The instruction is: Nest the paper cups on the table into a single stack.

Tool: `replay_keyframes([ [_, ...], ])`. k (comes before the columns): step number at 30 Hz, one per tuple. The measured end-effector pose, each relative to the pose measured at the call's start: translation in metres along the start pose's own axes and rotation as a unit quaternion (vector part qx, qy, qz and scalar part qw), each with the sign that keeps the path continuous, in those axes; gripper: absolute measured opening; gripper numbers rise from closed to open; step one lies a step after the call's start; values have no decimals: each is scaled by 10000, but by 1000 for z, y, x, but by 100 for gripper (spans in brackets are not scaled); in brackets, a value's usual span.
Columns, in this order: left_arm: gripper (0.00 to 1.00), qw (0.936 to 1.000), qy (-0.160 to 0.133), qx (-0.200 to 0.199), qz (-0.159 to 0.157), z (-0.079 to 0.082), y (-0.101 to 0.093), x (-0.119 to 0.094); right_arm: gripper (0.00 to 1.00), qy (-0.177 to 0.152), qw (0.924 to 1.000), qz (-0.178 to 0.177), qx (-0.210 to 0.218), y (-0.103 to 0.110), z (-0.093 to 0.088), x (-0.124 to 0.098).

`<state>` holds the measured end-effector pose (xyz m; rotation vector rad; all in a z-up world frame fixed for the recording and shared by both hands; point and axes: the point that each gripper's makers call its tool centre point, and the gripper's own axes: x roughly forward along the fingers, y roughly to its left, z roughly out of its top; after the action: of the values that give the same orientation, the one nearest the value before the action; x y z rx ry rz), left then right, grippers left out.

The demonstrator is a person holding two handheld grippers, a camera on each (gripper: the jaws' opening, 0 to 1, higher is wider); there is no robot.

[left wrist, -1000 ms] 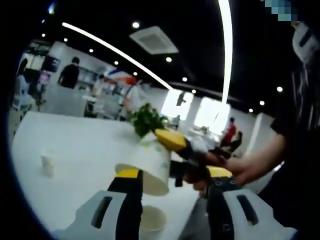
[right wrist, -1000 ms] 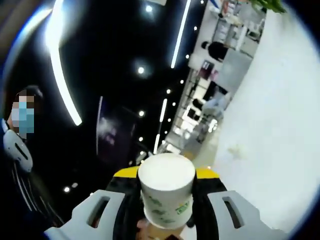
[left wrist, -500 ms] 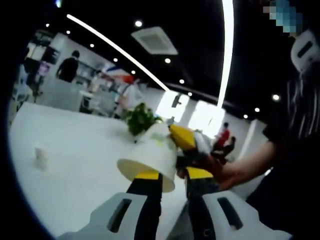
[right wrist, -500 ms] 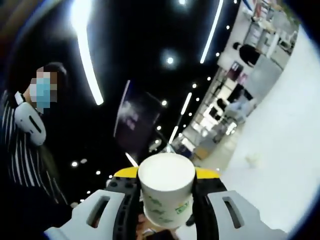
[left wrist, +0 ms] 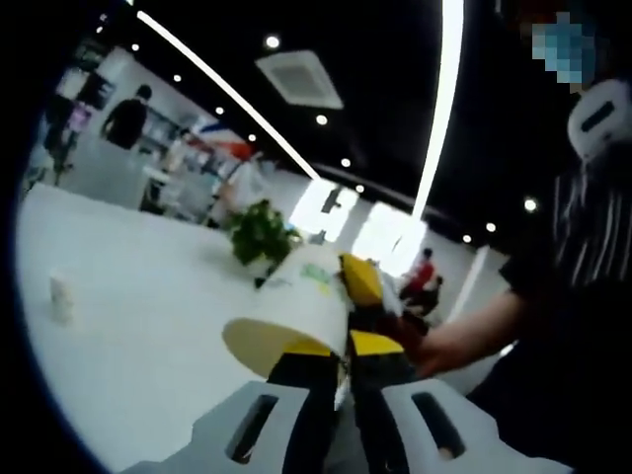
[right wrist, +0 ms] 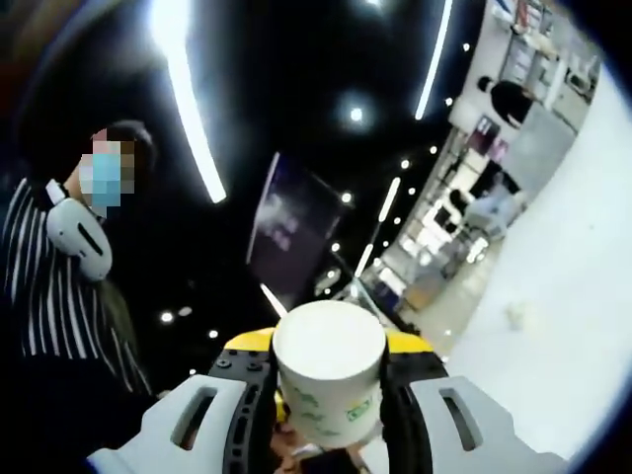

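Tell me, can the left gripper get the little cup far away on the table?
Probably not right now. The left gripper is shut at the rim of the paper cup that the right gripper holds, and the small cup stands far off across the white table. Nothing blocks the path, though.

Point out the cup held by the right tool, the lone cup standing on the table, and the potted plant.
held cup (right wrist: 329, 370), right gripper view, its flat base
lone cup (left wrist: 60, 297), left gripper view, its side wall
plant (left wrist: 259, 232), left gripper view, its leaves
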<state>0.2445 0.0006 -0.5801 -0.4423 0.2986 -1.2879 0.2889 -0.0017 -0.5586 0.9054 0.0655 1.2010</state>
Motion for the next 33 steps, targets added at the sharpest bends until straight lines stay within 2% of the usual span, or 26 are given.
replay_keyframes([
  [9, 0, 9997, 149, 145, -106, -3, -4, -2, 37, 33, 9996, 173, -206, 5, -3, -2],
  [14, 0, 9993, 271, 230, -127, -4, -3, -3, 38, 137, 9989, 146, -431, 5, -4, -3],
  [18, 0, 9983, 449, 343, -131, -6, -1, -5, 38, 315, 9968, 62, -735, 1, -6, -7],
  [23, 0, 9941, 855, 662, -129, -9, 6, -9, 40, 505, 9931, -76, -1056, -3, -4, -12],
  [25, 0, 9903, 1143, 784, -66, -13, 12, -12, 42, 582, 9910, -111, -1199, -3, -2, -14],
  [26, 0, 9865, 1355, 916, -55, -17, 16, -14, 43, 667, 9902, -169, -1215, -5, -2, -16],
  [28, 0, 9807, 1601, 1124, -71, -20, 19, -15, 46, 765, 9887, -266, -1264, -9, -2, -21],
  [33, 0, 9578, 2325, 1675, -222, -30, 25, -16, 47, 780, 9852, -403, -1469, -12, 5, -35],
])
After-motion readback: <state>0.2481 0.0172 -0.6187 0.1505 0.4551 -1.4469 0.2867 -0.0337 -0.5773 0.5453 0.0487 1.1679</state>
